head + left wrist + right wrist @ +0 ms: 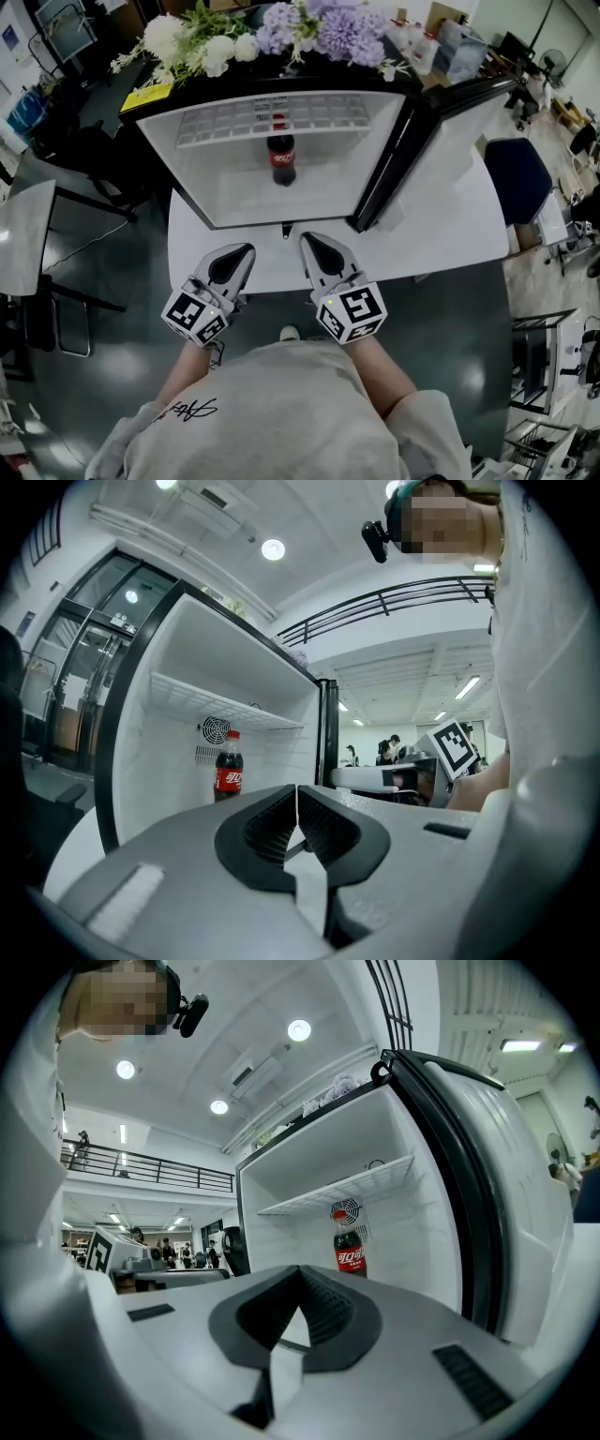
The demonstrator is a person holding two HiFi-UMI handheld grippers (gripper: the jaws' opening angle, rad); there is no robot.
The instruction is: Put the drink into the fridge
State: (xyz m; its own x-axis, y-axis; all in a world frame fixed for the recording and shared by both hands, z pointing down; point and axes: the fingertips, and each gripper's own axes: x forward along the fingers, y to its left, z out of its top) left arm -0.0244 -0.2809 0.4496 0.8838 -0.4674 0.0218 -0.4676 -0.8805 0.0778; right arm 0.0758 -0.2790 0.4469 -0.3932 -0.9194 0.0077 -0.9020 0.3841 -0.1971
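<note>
Flowers (281, 33) crowd the top of the frame on the open fridge (187, 159), whose door (450, 122) swings out to the upper right. A wire shelf (272, 117) spans the cavity. The bottle (282, 155) stands upright at centre inside, beneath the shelf. Lower down, over the table (441, 234), the left gripper (246, 249) and right gripper (307, 238) are both clenched on nothing, well apart from the bottle.

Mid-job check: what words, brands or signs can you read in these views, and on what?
"可口可", white on the red label of the cola bottle in the fridge; the rest curves out of sight.
Black script on the person's grey top: unreadable.
Yellow tag on the fridge top: too small.
Marker cubes: square patterns, no words.
</note>
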